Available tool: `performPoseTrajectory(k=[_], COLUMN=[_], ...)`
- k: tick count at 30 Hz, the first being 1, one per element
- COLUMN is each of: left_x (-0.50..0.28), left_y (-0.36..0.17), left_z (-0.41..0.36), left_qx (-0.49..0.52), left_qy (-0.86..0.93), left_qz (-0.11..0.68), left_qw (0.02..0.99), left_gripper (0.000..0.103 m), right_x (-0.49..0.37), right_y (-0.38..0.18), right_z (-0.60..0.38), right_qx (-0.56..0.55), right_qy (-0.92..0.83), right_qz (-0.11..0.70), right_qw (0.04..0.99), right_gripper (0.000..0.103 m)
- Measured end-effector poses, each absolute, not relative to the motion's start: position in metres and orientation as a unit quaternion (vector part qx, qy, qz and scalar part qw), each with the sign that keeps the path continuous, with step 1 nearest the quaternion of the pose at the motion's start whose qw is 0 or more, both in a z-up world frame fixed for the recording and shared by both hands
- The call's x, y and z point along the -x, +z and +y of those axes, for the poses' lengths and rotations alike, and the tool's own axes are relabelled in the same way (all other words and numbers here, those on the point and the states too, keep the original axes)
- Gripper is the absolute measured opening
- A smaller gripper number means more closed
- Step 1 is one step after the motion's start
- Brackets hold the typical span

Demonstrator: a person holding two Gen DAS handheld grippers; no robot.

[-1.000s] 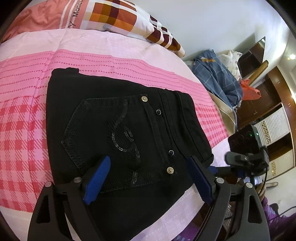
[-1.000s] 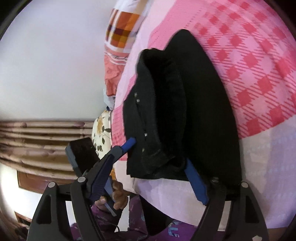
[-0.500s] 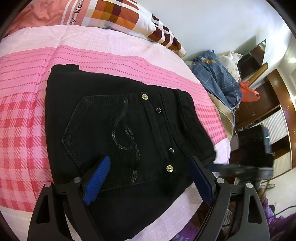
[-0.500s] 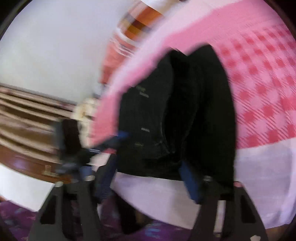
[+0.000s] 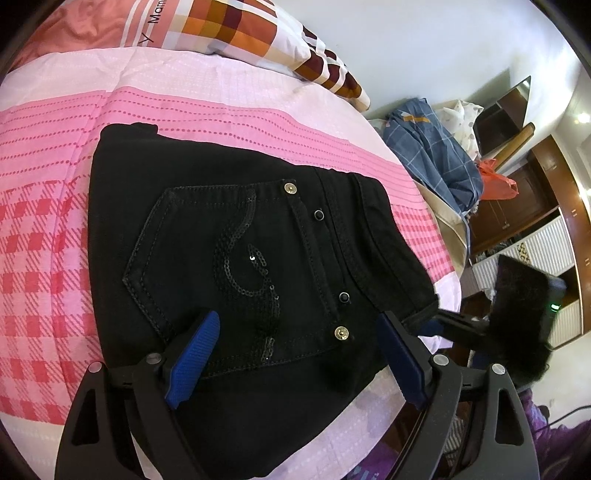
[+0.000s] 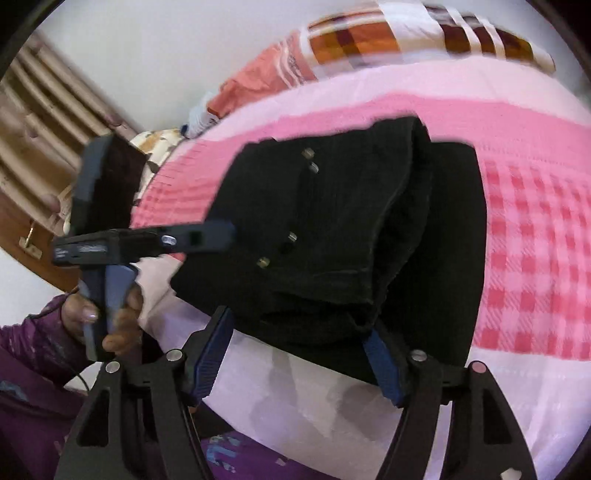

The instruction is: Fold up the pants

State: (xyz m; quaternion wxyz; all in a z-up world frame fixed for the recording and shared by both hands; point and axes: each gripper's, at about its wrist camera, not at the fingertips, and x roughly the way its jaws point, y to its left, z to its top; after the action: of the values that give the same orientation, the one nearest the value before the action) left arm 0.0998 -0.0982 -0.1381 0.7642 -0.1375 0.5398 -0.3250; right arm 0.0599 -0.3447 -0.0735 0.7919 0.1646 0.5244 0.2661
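Nearest the lens, the left gripper (image 5: 297,360) has barely shifted over the last second, its blue jaws spread wide over the sequinned back pocket (image 5: 236,266) with nothing between them, while the right gripper (image 6: 297,360), jaws likewise apart and empty, has swung round from the side to face the bundle's near edge. I'd judge the folding all but finished. The black pants (image 5: 236,266) lie as a compact packet mid-frame on the pink checked bedspread (image 5: 40,258); the left view shows a flat top, the right view alone the stacked layers (image 6: 399,236) at the open end, with the patterned pillow (image 5: 236,29) along the top.
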Motion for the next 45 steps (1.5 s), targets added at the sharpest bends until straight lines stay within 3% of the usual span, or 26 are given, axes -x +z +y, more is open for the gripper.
performPoseTrajectory(k=[2,4,8,14,16,20,21,24,39,45], left_x=[-0.100,-0.100,-0.098,-0.097,-0.096,-0.096,-0.096,-0.096,-0.097,-0.099], left_y=[-0.139,-0.139,-0.141,-0.139,-0.139,-0.139,-0.140,-0.140,-0.121,-0.138], left_z=[-0.098,-0.099,-0.099,-0.107,-0.107,-0.107,-0.107,-0.107,-0.088,-0.091], left_qx=[0.135,0.135,0.138,0.117,0.115,0.114,0.115,0.123,0.160,0.168], left_qy=[-0.325,-0.325,-0.328,-0.325,-0.325,-0.325,-0.326,-0.326,-0.305,-0.297], left_qz=[0.541,0.542,0.538,0.540,0.539,0.538,0.537,0.535,0.500,0.519], left_qw=[0.764,0.763,0.764,0.767,0.769,0.770,0.770,0.770,0.795,0.784], left_gripper=[0.086,0.087,0.089,0.090,0.090,0.090,0.091,0.092,0.092,0.092], right_x=[-0.064,-0.066,-0.082,-0.120,-0.125,-0.122,-0.121,-0.123,-0.098,-0.091], right_y=[-0.090,-0.095,-0.109,-0.117,-0.115,-0.105,-0.104,-0.106,-0.061,-0.097], right_z=[-0.373,-0.399,-0.431,-0.427,-0.422,-0.394,-0.389,-0.387,-0.410,-0.428], right_qx=[-0.257,-0.328,-0.397,-0.399,-0.393,-0.347,-0.327,-0.302,-0.307,-0.340], right_qy=[0.270,0.280,0.263,0.294,0.300,0.319,0.319,0.310,0.285,0.257], right_qz=[0.529,0.515,0.506,0.504,0.506,0.506,0.510,0.517,0.463,0.488], right_qw=[0.763,0.741,0.720,0.707,0.707,0.722,0.728,0.739,0.781,0.762], right_gripper=[0.068,0.075,0.076,0.082,0.088,0.089,0.084,0.014,0.013,0.013])
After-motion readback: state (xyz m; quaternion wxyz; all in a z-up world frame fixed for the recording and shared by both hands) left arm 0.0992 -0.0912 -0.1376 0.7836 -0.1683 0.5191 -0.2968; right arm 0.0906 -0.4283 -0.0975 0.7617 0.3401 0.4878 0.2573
